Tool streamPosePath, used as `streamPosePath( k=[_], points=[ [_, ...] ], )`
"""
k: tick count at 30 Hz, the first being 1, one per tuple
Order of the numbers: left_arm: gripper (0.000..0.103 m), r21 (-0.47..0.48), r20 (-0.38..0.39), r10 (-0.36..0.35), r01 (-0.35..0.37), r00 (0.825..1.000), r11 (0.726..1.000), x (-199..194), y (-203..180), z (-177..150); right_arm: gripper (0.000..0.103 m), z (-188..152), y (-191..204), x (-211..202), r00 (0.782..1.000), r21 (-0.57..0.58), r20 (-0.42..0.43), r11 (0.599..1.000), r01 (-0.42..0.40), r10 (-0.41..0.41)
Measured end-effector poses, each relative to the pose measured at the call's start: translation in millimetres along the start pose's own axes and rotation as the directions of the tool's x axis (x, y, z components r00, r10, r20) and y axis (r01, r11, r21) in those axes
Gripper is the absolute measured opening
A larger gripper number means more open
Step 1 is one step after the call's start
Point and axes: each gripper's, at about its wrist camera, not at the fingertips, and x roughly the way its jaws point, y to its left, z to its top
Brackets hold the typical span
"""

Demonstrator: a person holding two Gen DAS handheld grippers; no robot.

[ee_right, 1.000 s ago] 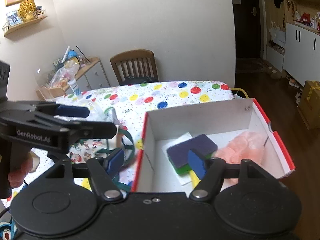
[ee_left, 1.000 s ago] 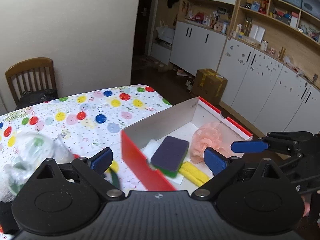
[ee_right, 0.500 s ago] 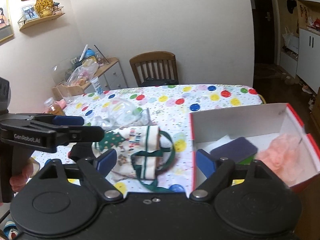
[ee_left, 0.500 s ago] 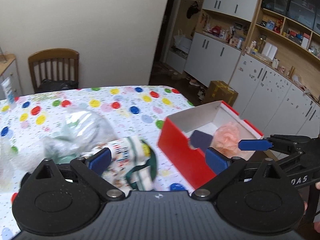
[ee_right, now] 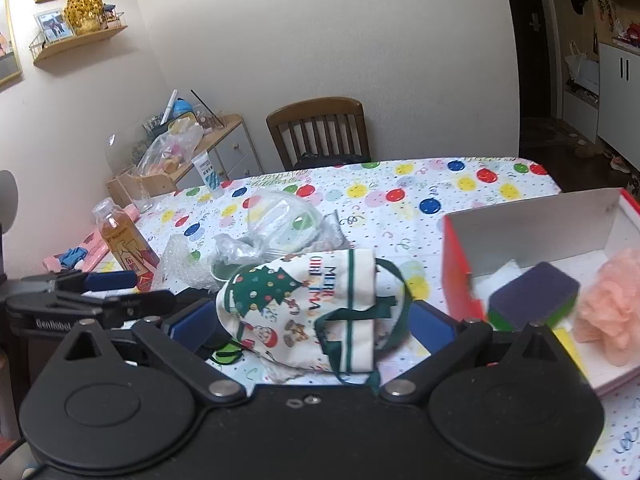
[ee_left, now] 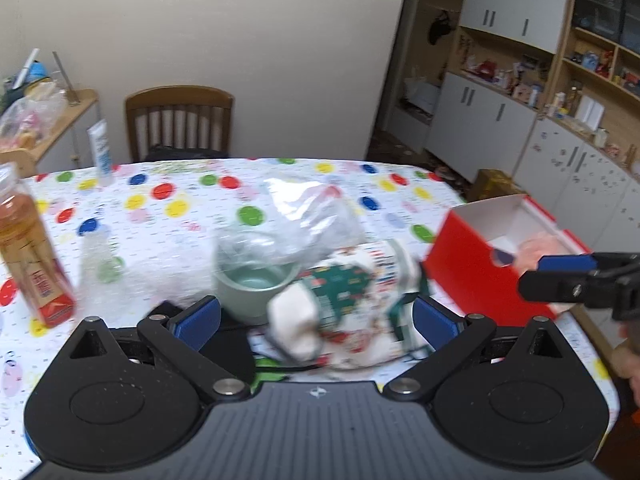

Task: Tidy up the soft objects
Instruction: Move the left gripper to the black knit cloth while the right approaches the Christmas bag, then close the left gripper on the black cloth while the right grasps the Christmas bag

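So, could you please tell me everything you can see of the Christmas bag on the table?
The Christmas bag is a small cream fabric pouch printed with a green tree, small festive figures and "MERRY CHRISTMAS" lettering, trimmed with dark green stripes and looping green handles. It lies slumped on its side on the dotted tablecloth, left of the red box, beside crumpled clear plastic. Neither gripper touches it.

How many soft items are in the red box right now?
3 visible: purple sponge in the middle, pink bath pouf on its right, yellow sponge in front, partly behind the right gripper. More may be hidden.
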Motion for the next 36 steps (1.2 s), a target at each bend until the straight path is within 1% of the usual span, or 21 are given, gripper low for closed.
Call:
streamPosePath(
  k=[5,13,16,19,23,28,36],
  points=[
    [0.103,-0.014,0.0,0.045,-0.045,0.999,0.999,11,29,-16,0.102,1,23,26,1.0,0.0,-0.015,1.0,0.027,-0.027],
    [0.103,-0.054,-0.059,0.099,-0.103,0.993,0.993,41,67,-41,0.102,1,60,74,0.996,-0.02,-0.065,0.998,0.065,-0.066],
    [0.103,-0.075,-0.078,0.112,-0.118,0.991,0.99,51,80,-45,0.102,0,69,93,0.991,-0.018,-0.095,0.995,0.094,-0.095],
    [0.103,-0.097,-0.095,0.122,-0.131,0.988,0.987,60,91,-47,0.102,0,79,107,0.987,-0.011,-0.105,0.993,0.117,-0.118],
    [0.103,-0.101,-0.115,0.125,-0.137,0.985,0.985,71,100,-50,0.102,1,91,123,0.981,-0.015,-0.111,0.987,0.158,-0.159],
    [0.103,-0.102,-0.132,0.13,-0.144,0.983,0.984,85,106,-52,0.102,2,99,143,0.967,-0.001,-0.128,0.976,0.22,-0.218],
    [0.102,-0.113,-0.156,0.123,-0.142,0.98,0.983,101,110,-53,0.102,2,105,165,0.948,-0.008,-0.15,0.959,0.284,-0.282]
  ],
)
